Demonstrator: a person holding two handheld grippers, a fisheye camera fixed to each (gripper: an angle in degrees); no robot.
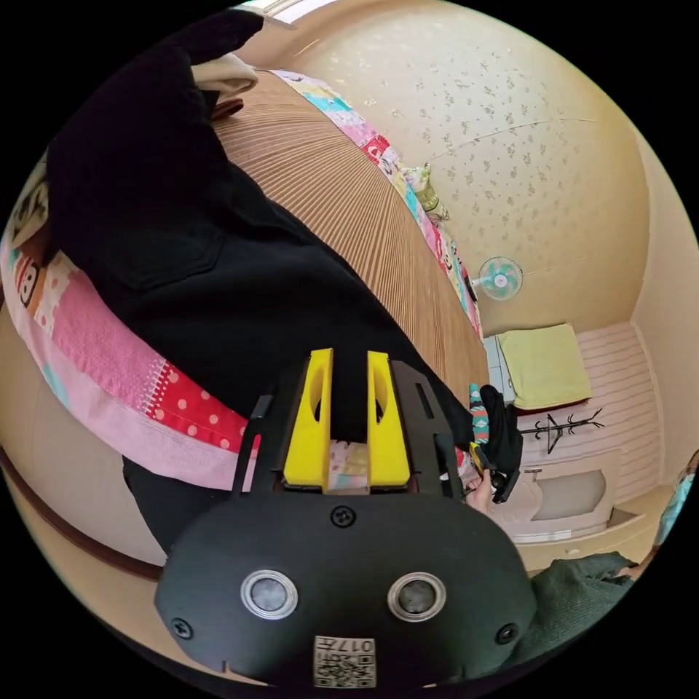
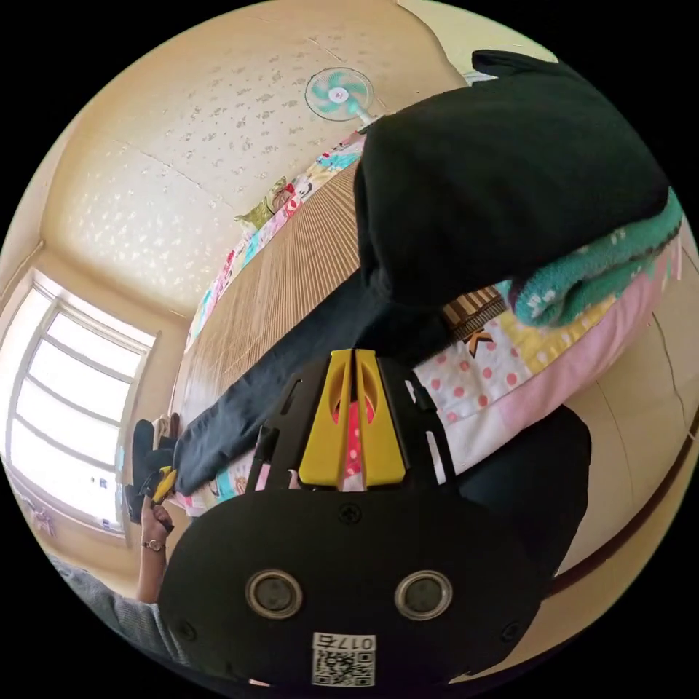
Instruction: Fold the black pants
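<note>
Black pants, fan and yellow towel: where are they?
black pants [image 1: 240, 291], left gripper view, middle of the cloth.
fan [image 2: 338, 93], right gripper view, its hub.
yellow towel [image 1: 542, 364], left gripper view, its middle.

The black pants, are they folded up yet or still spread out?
Spread out. The black pants stretch along the striped mat, one end hanging over the bed's edge; no tidy fold shows.

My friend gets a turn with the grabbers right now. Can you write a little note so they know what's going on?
Left hand-held gripper: jaws slightly apart, at the black pants near the bed edge; grip unclear.
Right hand-held gripper: jaws together, at the pants' other end; grip unclear.
Pants lie stretched along the striped mat on the bed. A folded black garment sits on a teal one nearby.
Done: pants laid out long.
Left: fold them.
</note>
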